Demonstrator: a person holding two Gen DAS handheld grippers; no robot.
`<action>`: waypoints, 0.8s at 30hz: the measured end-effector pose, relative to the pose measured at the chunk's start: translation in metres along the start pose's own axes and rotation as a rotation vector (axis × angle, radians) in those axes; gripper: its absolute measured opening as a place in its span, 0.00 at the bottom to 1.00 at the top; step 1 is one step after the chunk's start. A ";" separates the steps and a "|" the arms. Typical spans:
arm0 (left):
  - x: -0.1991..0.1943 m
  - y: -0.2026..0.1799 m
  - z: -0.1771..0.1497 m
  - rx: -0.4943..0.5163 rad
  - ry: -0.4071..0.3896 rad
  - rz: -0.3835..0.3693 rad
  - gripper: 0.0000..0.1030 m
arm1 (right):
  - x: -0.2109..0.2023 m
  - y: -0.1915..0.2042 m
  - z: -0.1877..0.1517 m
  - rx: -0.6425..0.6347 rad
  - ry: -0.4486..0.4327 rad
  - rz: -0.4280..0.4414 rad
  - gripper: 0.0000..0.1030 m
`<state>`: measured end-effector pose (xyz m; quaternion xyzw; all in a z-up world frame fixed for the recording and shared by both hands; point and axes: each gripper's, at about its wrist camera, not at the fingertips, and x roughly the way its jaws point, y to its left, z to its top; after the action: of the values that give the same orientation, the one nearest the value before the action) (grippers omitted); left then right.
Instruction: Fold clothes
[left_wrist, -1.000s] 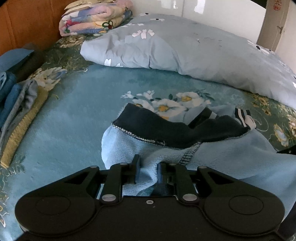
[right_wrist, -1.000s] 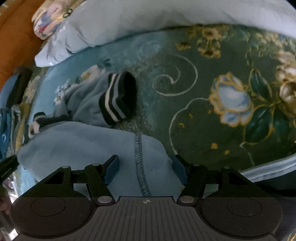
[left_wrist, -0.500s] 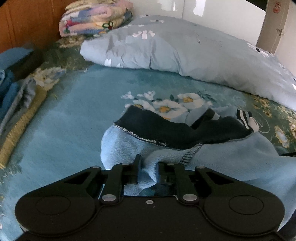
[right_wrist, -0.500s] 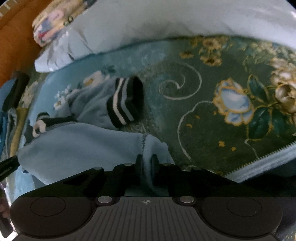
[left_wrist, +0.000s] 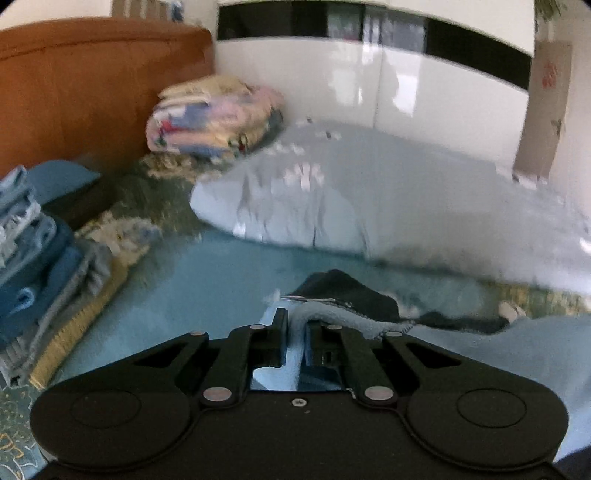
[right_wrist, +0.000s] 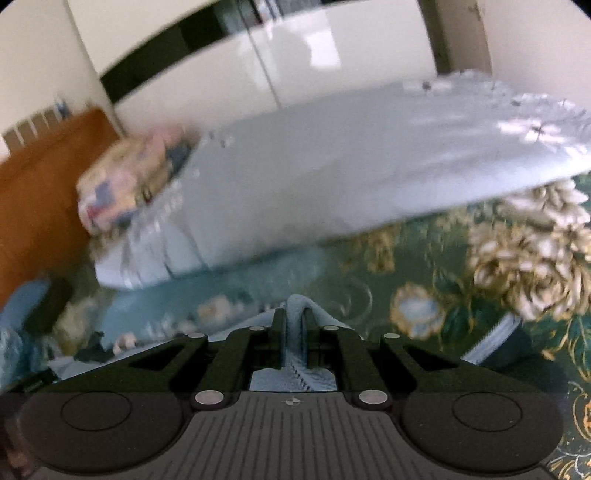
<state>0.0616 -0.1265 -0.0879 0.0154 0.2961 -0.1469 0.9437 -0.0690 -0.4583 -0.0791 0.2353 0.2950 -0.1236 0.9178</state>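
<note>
Your left hand-held gripper (left_wrist: 294, 334) has just been closing and now pinches a fold of the light-blue fleece garment (left_wrist: 498, 354), whose dark lining lies just ahead on the bed (left_wrist: 221, 280). Your right hand-held gripper (right_wrist: 294, 332) is clamped on another stitched edge of it. Behind lie a pale duvet (left_wrist: 369, 192) and 2 stacks: folded clothes (left_wrist: 40, 258) and a folded blanket (left_wrist: 210, 118).

You are working in a home bedroom. A bed (left_wrist: 221, 280) with a teal floral blanket fills the view, an orange-brown headboard (left_wrist: 74, 92) behind it. A pale blue duvet (left_wrist: 388, 195) lies bunched across it, a folded pastel quilt (left_wrist: 210, 118) sits in the corner, folded clothes (left_wrist: 40, 266) are stacked at the left, and a glossy white wardrobe (left_wrist: 369, 74) stands beyond.
</note>
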 end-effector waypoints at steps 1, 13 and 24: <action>-0.006 -0.002 0.005 -0.012 -0.021 0.002 0.07 | -0.007 0.001 0.004 0.000 -0.023 0.005 0.06; -0.082 -0.029 -0.015 -0.043 -0.077 0.036 0.08 | -0.073 -0.040 0.004 -0.033 -0.041 0.085 0.06; -0.083 -0.025 -0.086 -0.025 0.119 0.075 0.08 | -0.059 -0.078 -0.094 -0.031 0.274 0.033 0.08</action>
<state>-0.0581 -0.1183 -0.1108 0.0232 0.3528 -0.1066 0.9293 -0.1898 -0.4721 -0.1392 0.2408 0.4153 -0.0706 0.8744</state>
